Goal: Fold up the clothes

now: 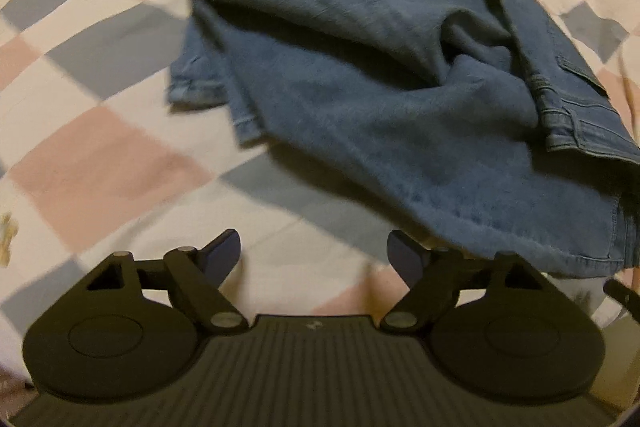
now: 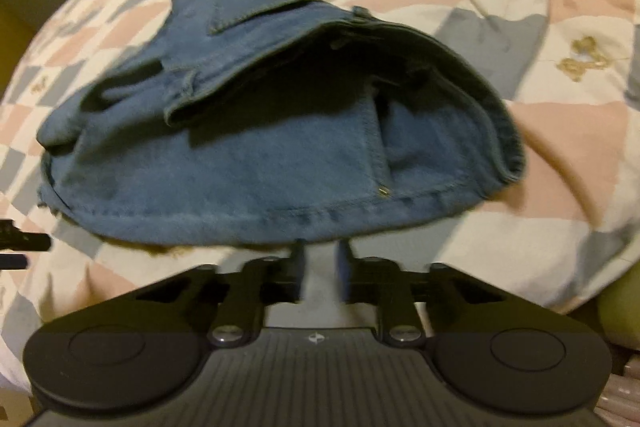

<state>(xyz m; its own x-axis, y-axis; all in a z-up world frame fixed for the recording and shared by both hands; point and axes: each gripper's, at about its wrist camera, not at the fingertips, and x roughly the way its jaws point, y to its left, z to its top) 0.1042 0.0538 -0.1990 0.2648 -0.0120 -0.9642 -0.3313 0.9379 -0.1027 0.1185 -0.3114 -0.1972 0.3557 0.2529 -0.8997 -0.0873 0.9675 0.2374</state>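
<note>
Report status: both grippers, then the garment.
Left gripper open, holding nothing. Right gripper nearly shut at the hem of the blue denim jeans; grip unconfirmed. Jeans part-folded on the pink-and-grey checked bedspread. Nothing in the way.

Bare checked pink, grey and white quilt point(image 1: 120, 155) ahead-left of the spread left tongs point(image 1: 314, 255), rumpled blue denim jeans point(image 1: 380, 115) blocking ahead-right (raised, gaping folds), jeans edge against the right tongs point(image 2: 322, 259)

Dim, warm yellowish indoor light in both views. Motion blur softens jeans point(image 1: 400, 99) and checked bedspread point(image 1: 100, 155). Dark shadow inside denim folds. Fisheye bends edges; corners black.
</note>
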